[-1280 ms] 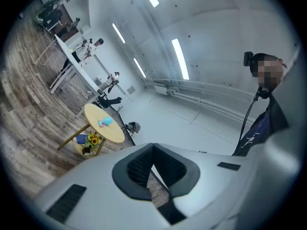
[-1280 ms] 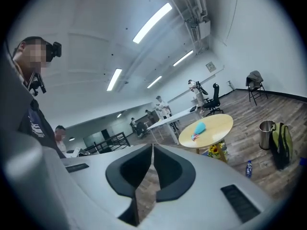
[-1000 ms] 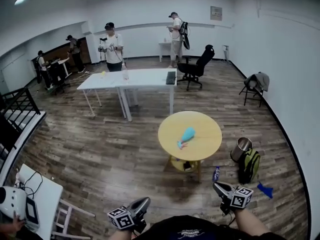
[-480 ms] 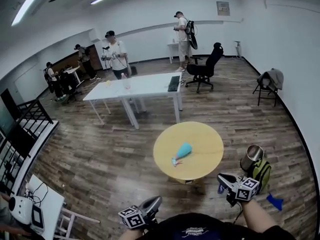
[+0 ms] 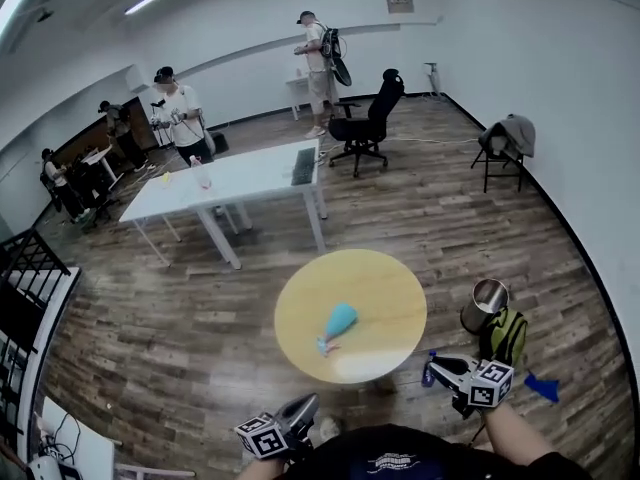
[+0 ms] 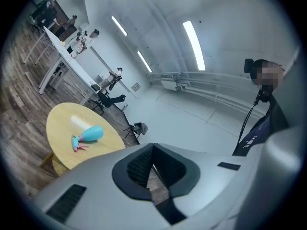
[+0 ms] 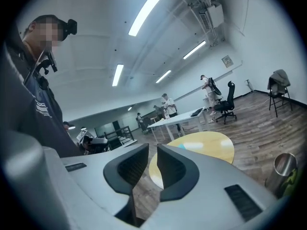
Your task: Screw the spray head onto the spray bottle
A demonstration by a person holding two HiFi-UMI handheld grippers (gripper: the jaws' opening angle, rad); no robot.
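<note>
A teal spray bottle (image 5: 340, 319) lies on its side on the round yellow table (image 5: 385, 288), with a pink spray head (image 5: 324, 347) at its near end. The left gripper view shows the same bottle (image 6: 91, 133) and pink head (image 6: 76, 143) well ahead. My left gripper (image 5: 296, 414) is short of the table, low in the head view, shut and empty. My right gripper (image 5: 437, 372) hangs beside the table's right edge; its jaws have just been opening, a narrow gap shows, and nothing is between them.
A metal bin (image 5: 484, 305), a green backpack (image 5: 503, 336) and a small blue bottle (image 5: 428, 373) sit on the floor right of the round table. Beyond stand a long white table (image 5: 235, 180), an office chair (image 5: 368, 123) and a folding chair (image 5: 505, 143). Several people stand at the back.
The round table has come closer in the head view as both grippers travelled toward it. The bottle and spray head lie as before.
</note>
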